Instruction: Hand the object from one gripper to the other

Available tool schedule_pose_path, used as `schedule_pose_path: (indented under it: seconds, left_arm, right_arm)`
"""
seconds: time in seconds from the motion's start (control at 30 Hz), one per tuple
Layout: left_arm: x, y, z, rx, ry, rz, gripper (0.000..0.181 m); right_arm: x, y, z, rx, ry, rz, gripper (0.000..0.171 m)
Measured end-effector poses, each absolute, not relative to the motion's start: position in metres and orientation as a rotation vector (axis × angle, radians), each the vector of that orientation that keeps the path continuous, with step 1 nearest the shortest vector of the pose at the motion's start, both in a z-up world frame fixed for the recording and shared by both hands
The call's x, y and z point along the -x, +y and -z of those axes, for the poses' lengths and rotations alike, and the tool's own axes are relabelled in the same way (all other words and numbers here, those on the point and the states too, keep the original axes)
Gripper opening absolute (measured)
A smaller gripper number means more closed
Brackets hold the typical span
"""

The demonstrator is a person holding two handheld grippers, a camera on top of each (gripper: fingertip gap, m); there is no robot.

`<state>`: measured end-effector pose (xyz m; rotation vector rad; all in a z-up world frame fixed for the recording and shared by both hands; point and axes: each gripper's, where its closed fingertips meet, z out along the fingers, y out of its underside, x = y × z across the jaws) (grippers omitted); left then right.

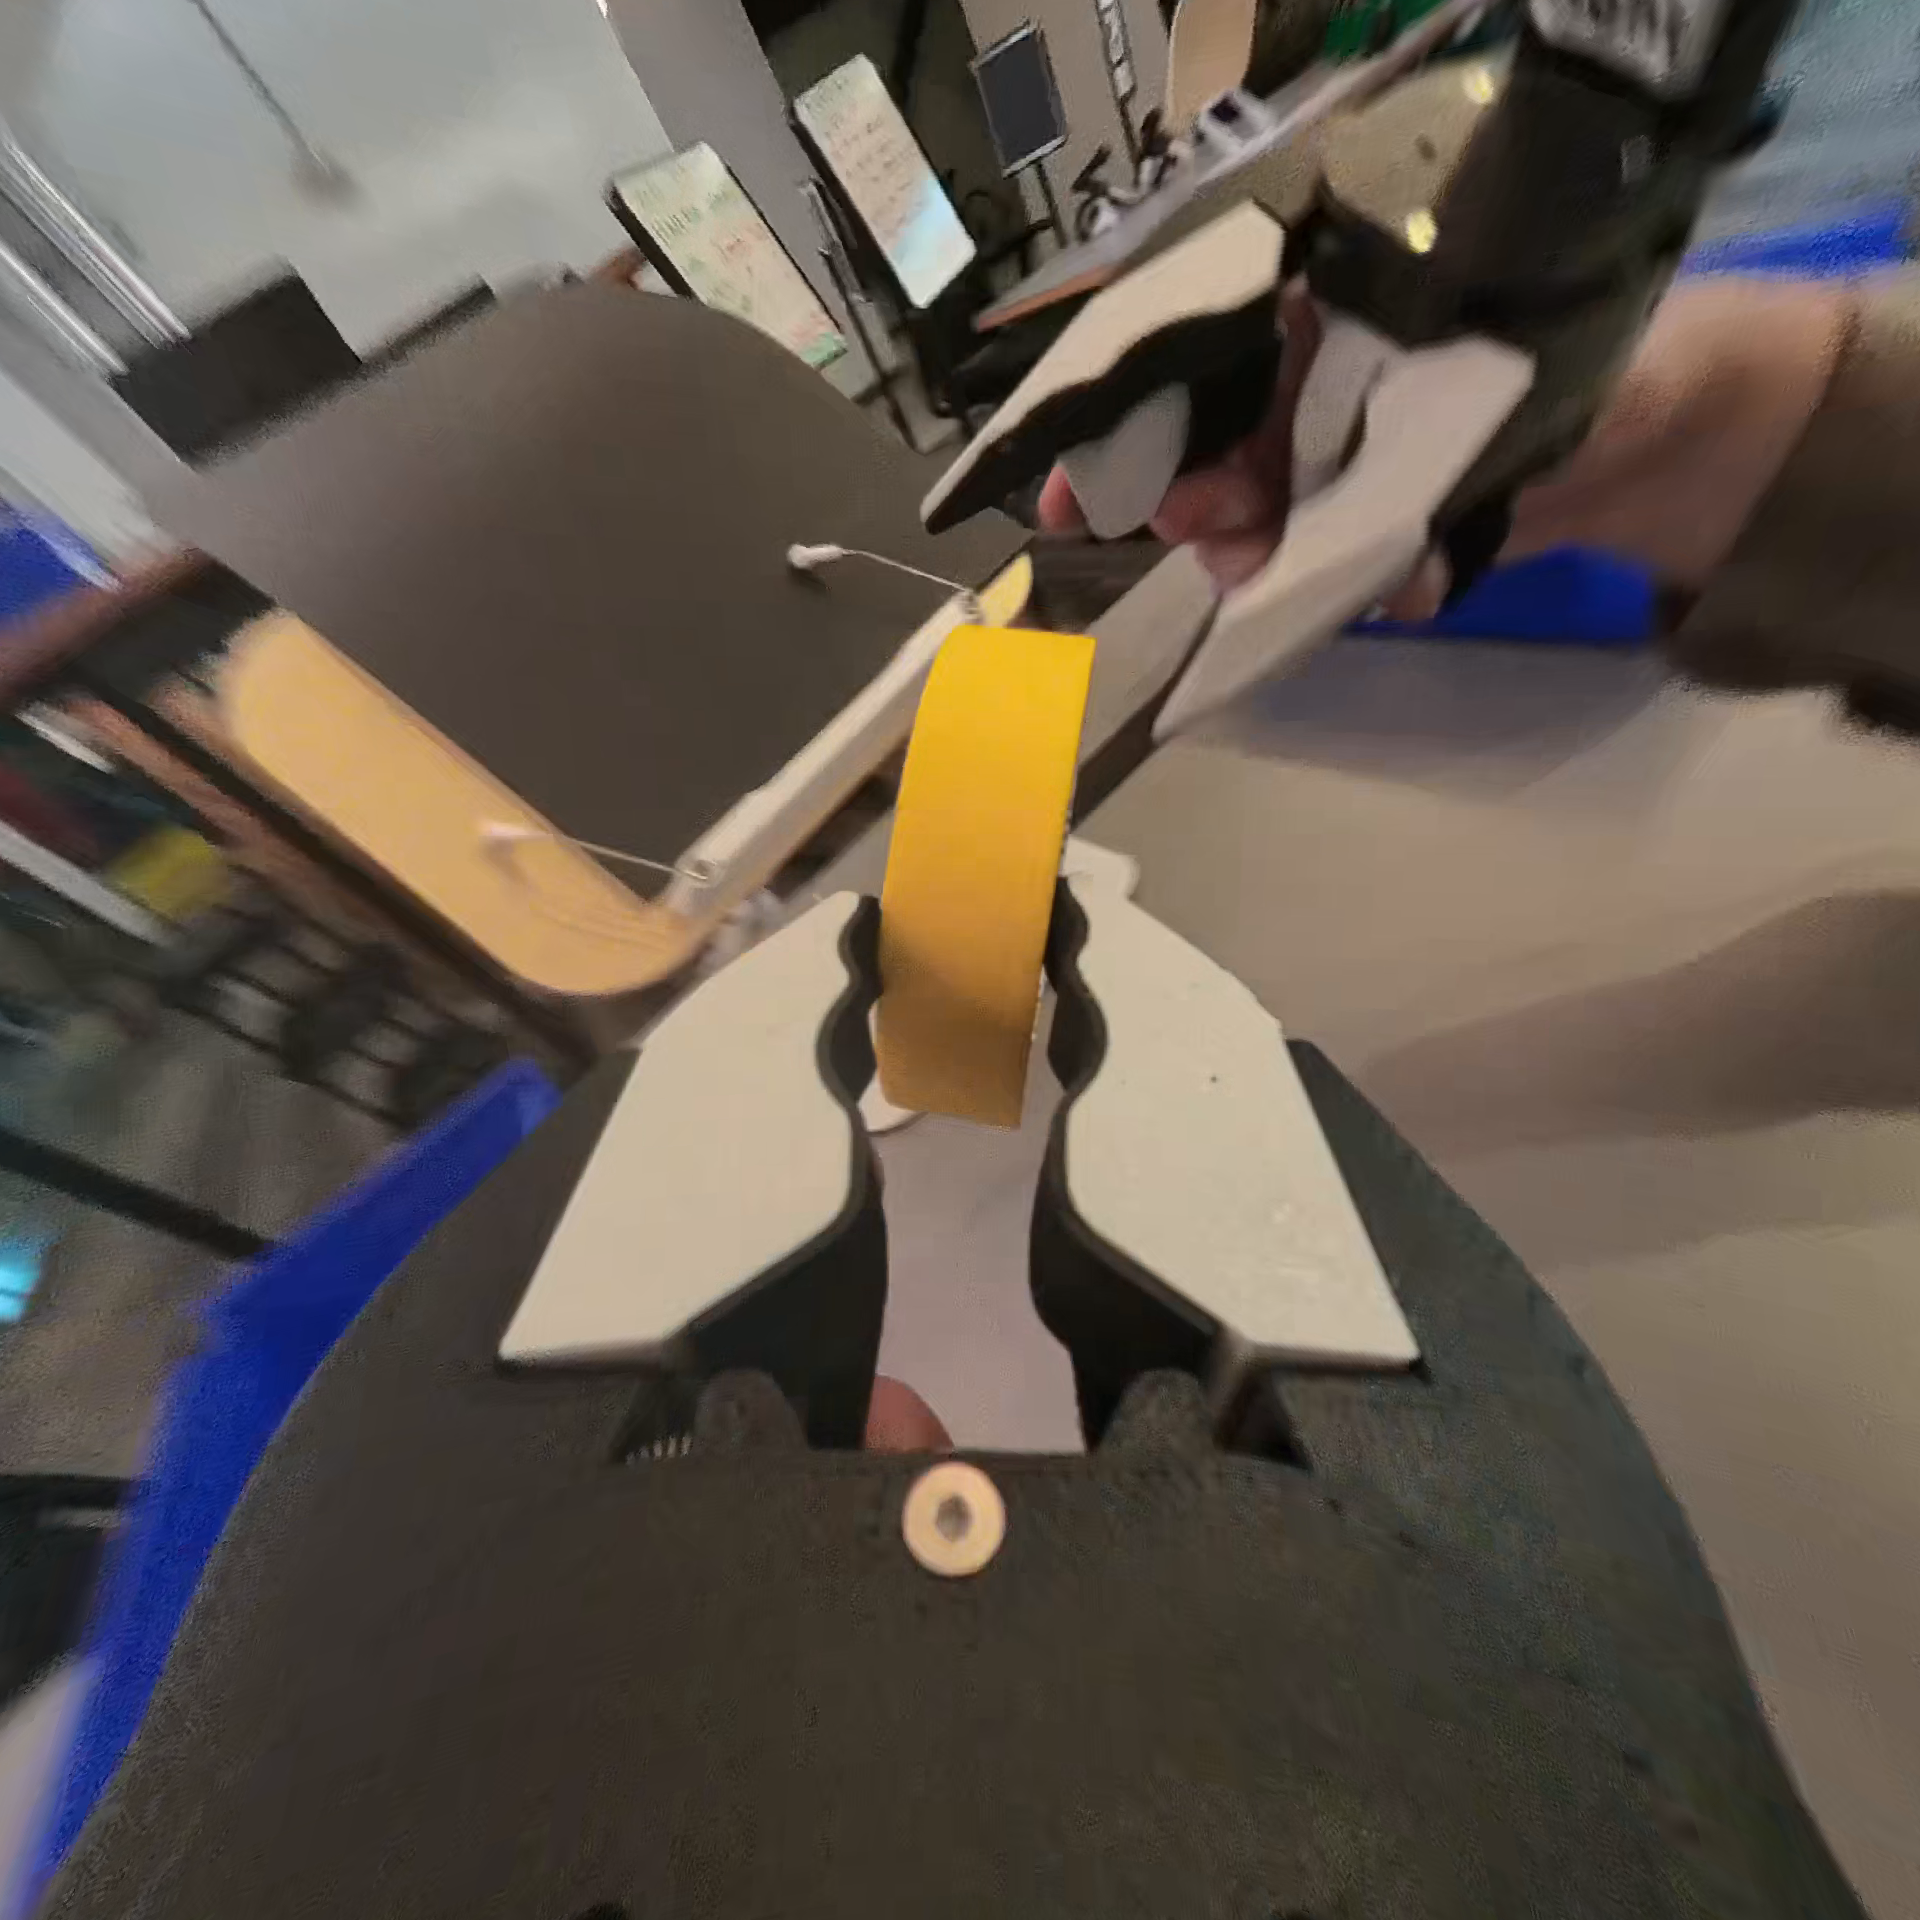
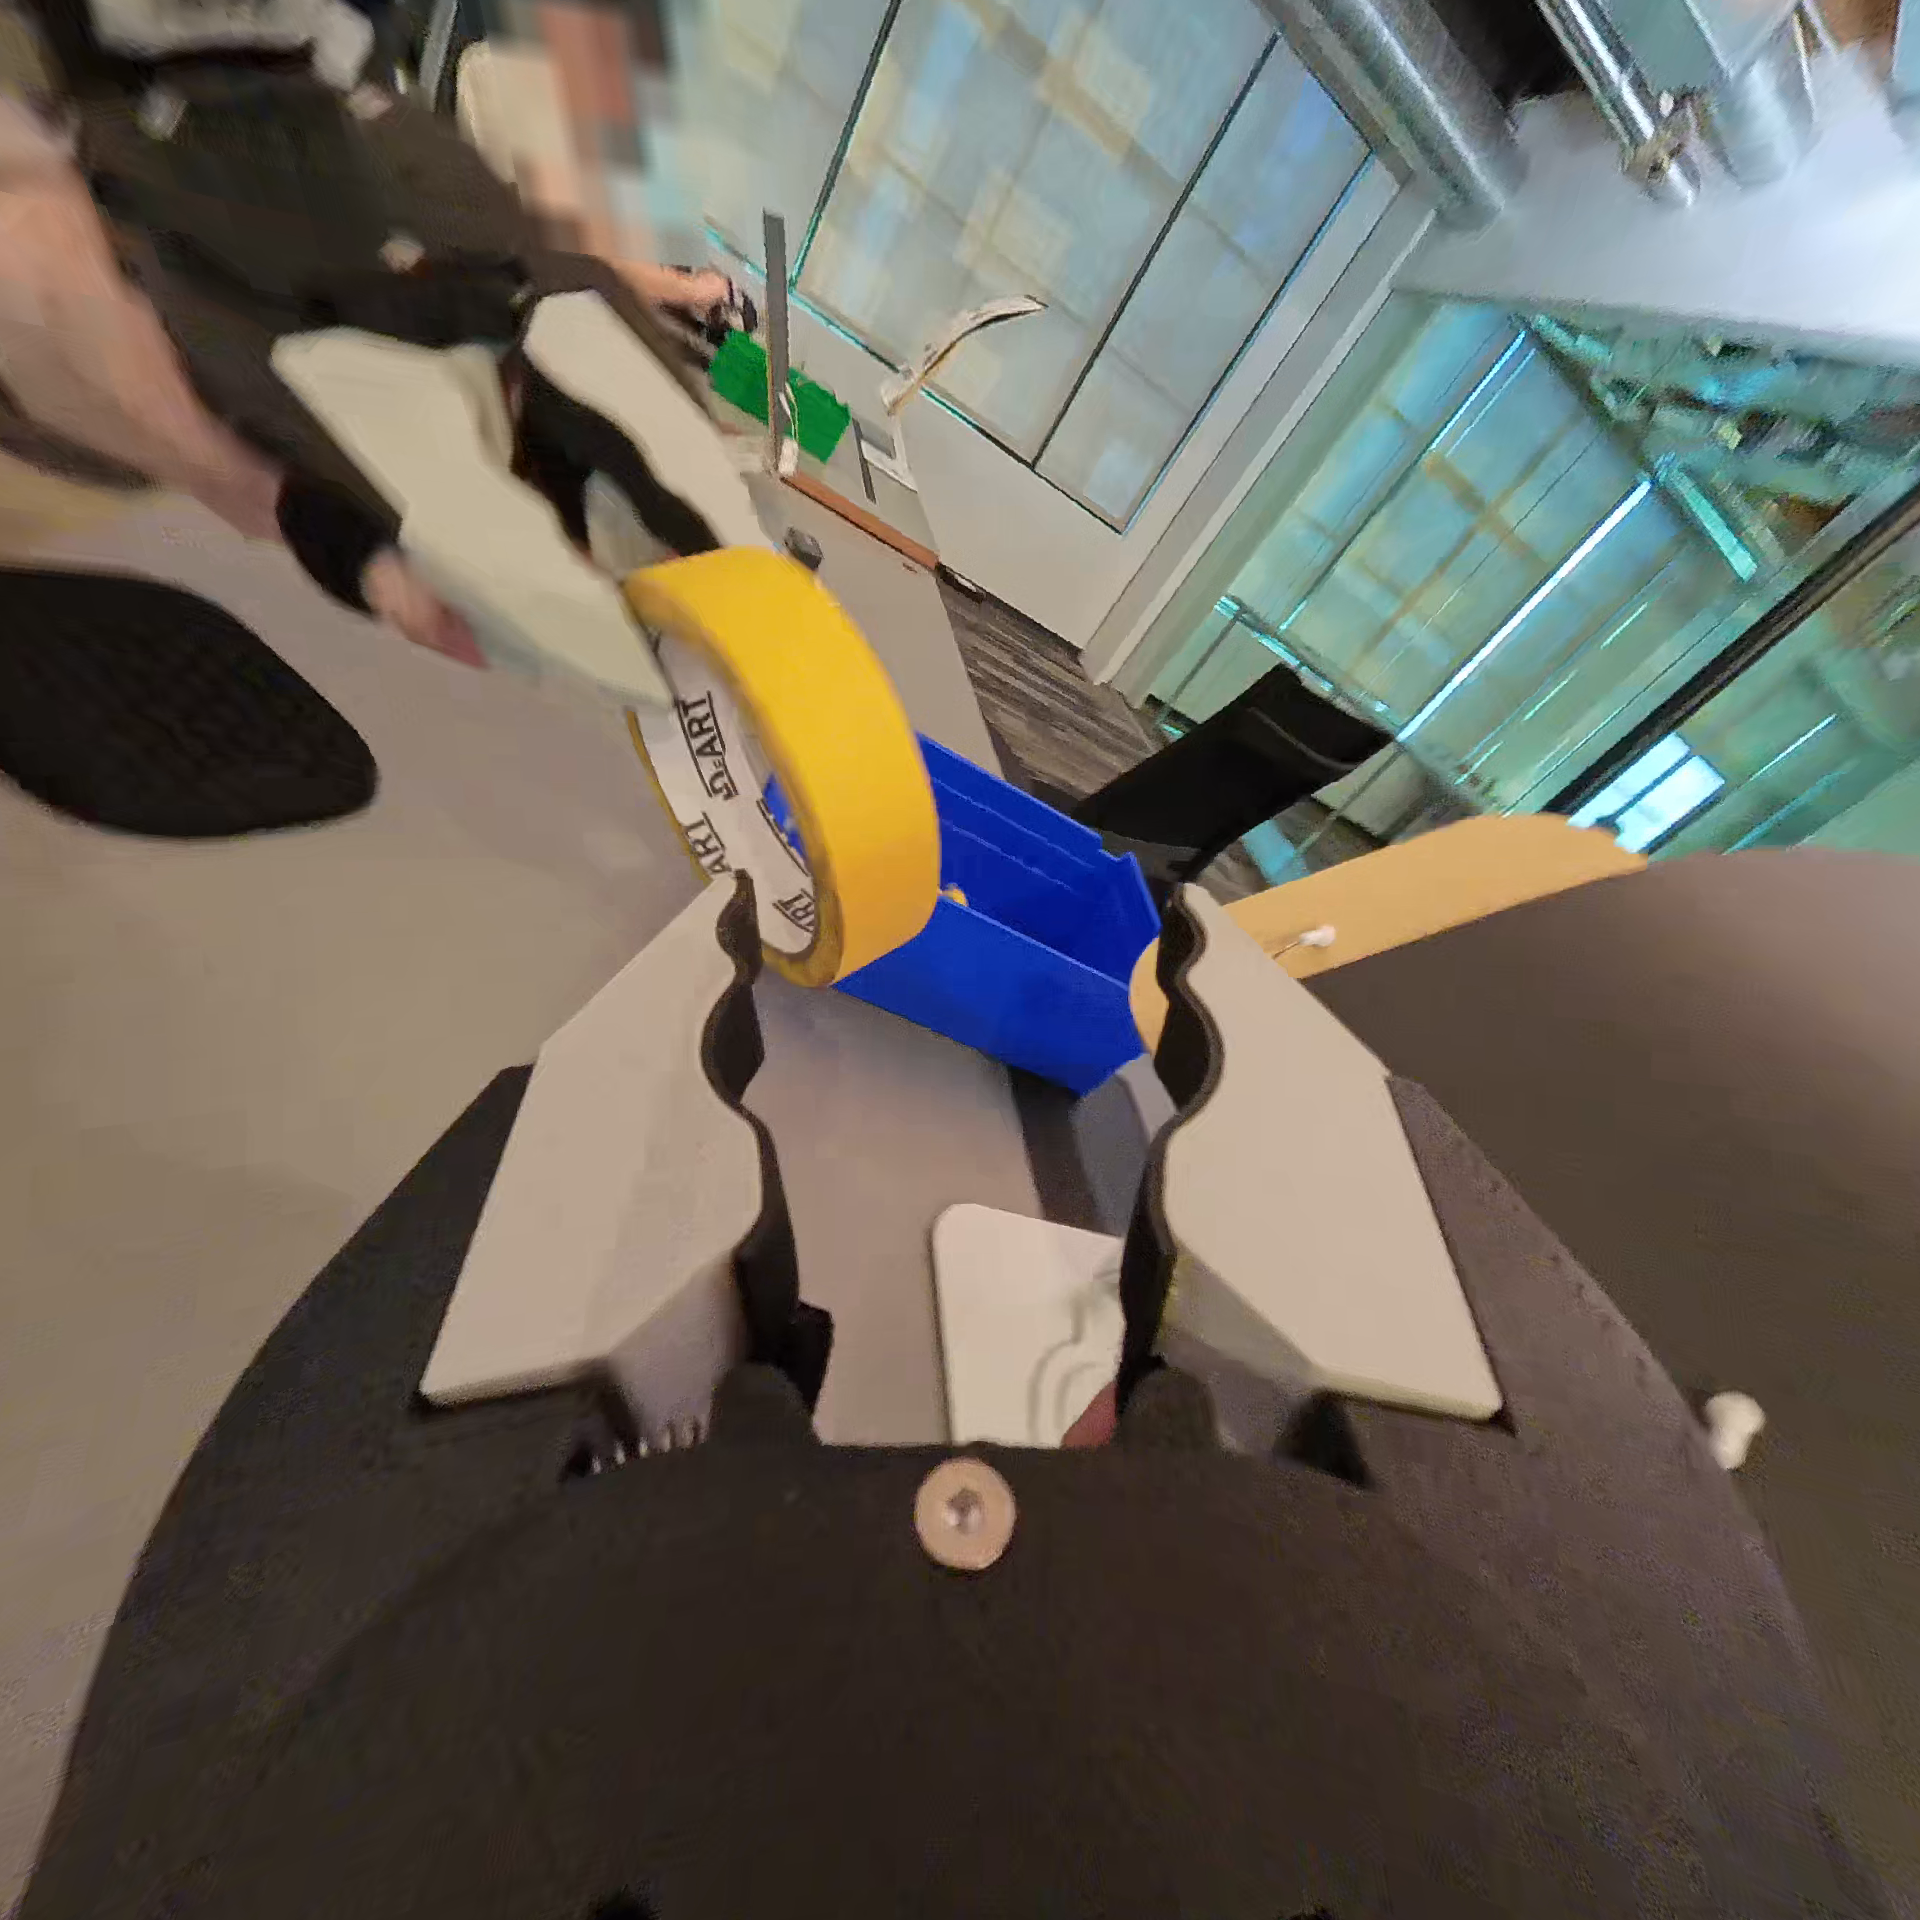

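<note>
Only real lettering is black print on the white inner core of the yellow tape roll (image 2: 821, 748), plus blurry handwriting on two whiteboards (image 1: 883, 177) in the back, too smeared to read.

- Both views are evenly and brightly lit; daylight is admitted through the glass wall (image 2: 1195, 312) far right in the right wrist view.
- Only soft shadows are seen.
- Strong wide-angle bending is seen at the edges.
- Motion blur is spread over backgrounds; the yellow tape roll (image 1: 982, 873) is kept fairly sharp.
</note>
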<state>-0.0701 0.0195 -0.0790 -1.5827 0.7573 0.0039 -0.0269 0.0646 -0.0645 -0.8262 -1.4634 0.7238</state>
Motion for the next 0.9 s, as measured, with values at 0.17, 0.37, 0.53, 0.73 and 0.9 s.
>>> schedule_pose_path:
  seconds: [0.17, 0.37, 0.53, 0.73, 0.9]
  left_arm:
    - [0.067, 0.019, 0.078, 1.654, 0.565, 0.404, 0.030]
    - [0.075, 0.022, 0.084, 1.622, 0.480, 0.374, 0.030]
    - [0.074, 0.025, 0.094, 1.626, 0.410, 0.360, 0.029]
    - [0.051, 0.014, 0.094, 1.532, 0.585, 0.227, 0.044]
    - [0.031, -0.017, 0.080, 1.300, 1.000, -0.139, 0.056]
  right_arm:
    - [0.040, 0.059, 0.073, 0.722, -1.487, -0.486, 0.054]
    - [0.056, 0.064, 0.081, 0.880, -1.433, -0.555, 0.024]
    - [0.064, 0.076, 0.080, 0.980, -1.307, -0.519, 0.011]
    - [0.061, 0.076, 0.087, 1.064, -1.341, -0.687, 0.006]
    - [0.052, 0.063, 0.116, 1.158, -1.585, -0.851, 0.007]
